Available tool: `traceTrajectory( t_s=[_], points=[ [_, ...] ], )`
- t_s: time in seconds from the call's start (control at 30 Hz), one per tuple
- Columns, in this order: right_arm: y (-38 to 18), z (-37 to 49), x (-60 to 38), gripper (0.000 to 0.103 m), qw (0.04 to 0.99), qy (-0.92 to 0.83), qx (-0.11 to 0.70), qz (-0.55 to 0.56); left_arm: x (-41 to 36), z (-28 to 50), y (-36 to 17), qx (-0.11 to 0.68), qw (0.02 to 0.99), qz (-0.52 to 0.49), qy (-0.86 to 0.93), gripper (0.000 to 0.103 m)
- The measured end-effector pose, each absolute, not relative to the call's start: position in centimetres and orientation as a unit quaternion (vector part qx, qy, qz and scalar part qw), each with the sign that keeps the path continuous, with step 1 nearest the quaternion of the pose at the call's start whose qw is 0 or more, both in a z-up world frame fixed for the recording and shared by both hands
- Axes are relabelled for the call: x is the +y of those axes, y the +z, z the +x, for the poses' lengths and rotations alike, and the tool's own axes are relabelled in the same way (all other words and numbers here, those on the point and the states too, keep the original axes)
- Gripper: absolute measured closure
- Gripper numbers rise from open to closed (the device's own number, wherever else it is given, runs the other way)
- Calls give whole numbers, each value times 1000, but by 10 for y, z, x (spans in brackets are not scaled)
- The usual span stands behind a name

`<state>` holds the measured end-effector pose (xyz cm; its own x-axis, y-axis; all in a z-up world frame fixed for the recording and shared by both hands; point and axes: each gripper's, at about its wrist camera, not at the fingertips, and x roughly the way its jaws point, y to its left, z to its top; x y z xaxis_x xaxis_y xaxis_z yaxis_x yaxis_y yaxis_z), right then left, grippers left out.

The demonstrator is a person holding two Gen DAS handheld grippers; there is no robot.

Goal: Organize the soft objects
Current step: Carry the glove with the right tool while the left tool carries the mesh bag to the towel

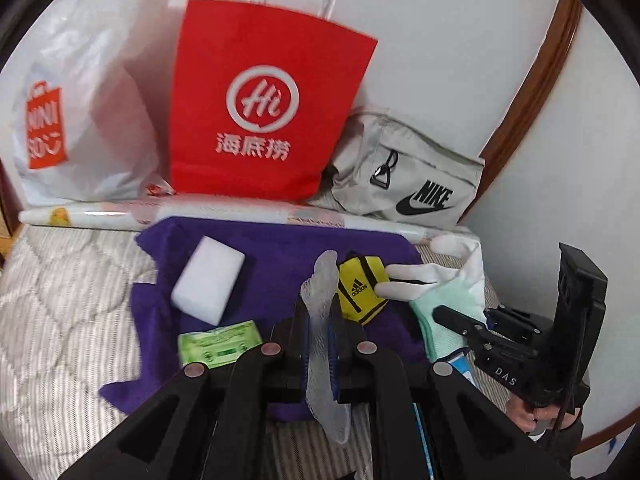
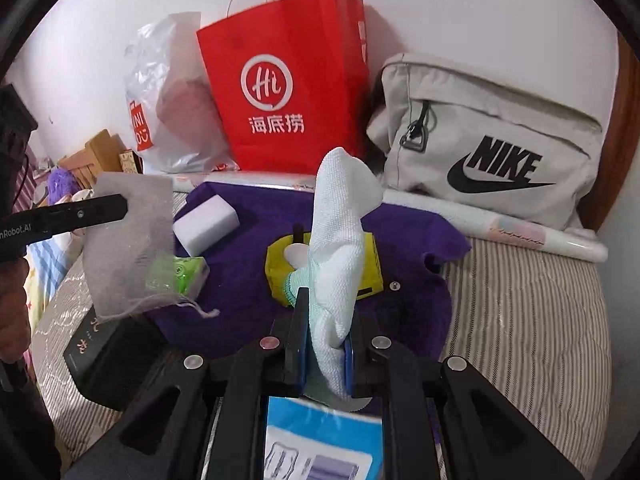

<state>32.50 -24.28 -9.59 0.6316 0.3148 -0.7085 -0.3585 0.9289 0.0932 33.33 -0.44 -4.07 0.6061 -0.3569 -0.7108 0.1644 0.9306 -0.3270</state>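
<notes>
My left gripper (image 1: 318,314) is shut on a thin white mesh pouch (image 1: 324,280) that stands up between its jaws. In the right wrist view that pouch (image 2: 128,240) hangs from the left gripper (image 2: 120,205) at the left. My right gripper (image 2: 328,320) is shut on a white and mint glove (image 2: 340,232). In the left wrist view the glove (image 1: 436,276) and right gripper (image 1: 444,314) are at the right. Both hover over a purple cloth (image 1: 280,256) that holds a white sponge (image 1: 208,280), a green tissue pack (image 1: 220,346) and a yellow Adidas pouch (image 1: 360,288).
Against the wall behind the cloth stand a red paper bag (image 1: 264,100), a white plastic bag (image 1: 80,112) and a grey Nike bag (image 2: 492,148). A paper roll (image 1: 120,214) lies in front of them. A black box (image 2: 108,360) sits on the striped mattress (image 2: 520,312).
</notes>
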Motion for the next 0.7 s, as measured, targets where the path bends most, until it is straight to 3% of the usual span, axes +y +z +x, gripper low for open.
traceTrajectory(
  t_s=[0.23,0.7],
  points=[
    [-117,346,-231,90,888,196,412,-58,-4,359,-80,464,868,-120,-128,95],
    [-131,361,-223,89,875,190,436,-95,0,388,-103,494,858,-99,-102,95]
  ],
)
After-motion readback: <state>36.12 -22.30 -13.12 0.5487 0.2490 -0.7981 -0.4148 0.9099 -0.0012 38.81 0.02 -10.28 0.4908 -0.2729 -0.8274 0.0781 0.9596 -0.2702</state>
